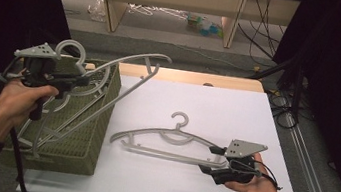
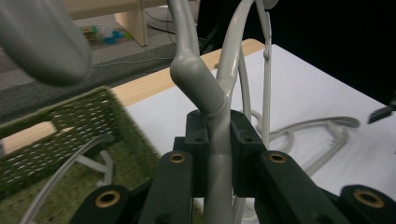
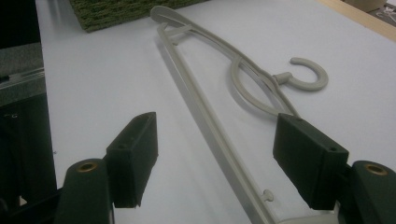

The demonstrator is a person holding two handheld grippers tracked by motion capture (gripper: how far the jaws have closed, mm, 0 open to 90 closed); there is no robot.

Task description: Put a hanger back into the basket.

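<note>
The left gripper [image 2: 217, 140] has its jaws clamped tight on the neck of a grey plastic hanger [image 1: 131, 70], just under the hook, and holds it lifted and tilted above the green woven basket [image 1: 87, 135] at the left edge of the worktop [image 1: 237, 110]; more hangers [image 1: 53, 125] lie inside the basket. The right gripper [image 3: 215, 158] has its jaws spread wide, pads clear on either side of the end of a second hanger [image 3: 224, 98], which lies flat on the white worktop near its middle, hook pointing away. No brand, label or writing can be read on any of them.
</note>
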